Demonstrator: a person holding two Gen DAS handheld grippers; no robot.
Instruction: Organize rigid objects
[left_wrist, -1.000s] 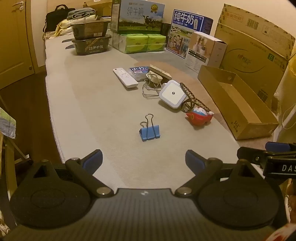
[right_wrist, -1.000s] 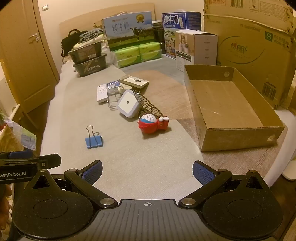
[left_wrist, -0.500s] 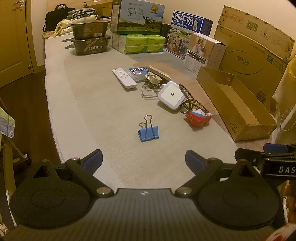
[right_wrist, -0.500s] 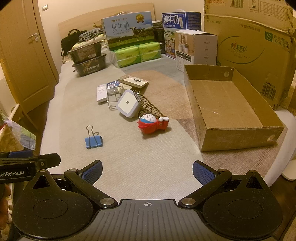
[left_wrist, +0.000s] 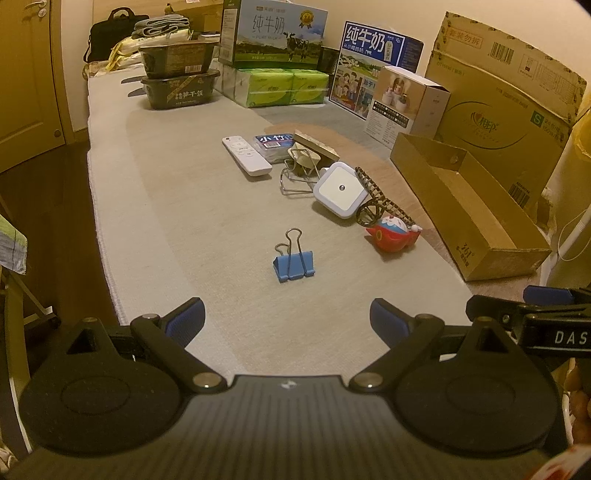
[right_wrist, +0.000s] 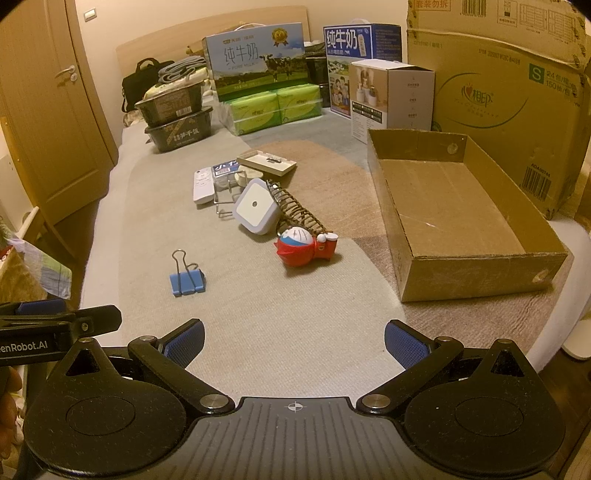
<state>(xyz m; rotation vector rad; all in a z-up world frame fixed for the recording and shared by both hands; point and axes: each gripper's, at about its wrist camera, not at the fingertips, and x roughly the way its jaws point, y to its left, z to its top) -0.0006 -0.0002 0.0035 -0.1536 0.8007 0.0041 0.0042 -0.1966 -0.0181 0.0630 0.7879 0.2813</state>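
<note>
Nothing has shifted: I keep both the left gripper (left_wrist: 287, 317) and right gripper (right_wrist: 293, 339) wide open and empty, binder clip (left_wrist: 293, 263) at centre frame untouched, cardboard box (right_wrist: 454, 210) unfilled.

The left hand-held gripper (left_wrist: 287, 317) pointed forward and downward, its jaws spread wide with nothing between them. Its two blue-padded fingertips (left_wrist: 186, 319) stood well apart, and the black linkage arms behind them were splayed outward. The right hand-held gripper (right_wrist: 294, 341) sat in much the same pose, angled downward, jaws wide and empty, blue pads (right_wrist: 404, 347) facing each other across a broad gap. The two grippers were held side by side at about the same level: each one's fingers showed at the edge of the other's view. A little of a hand (left_wrist: 580, 398) showed behind the right one.
</note>
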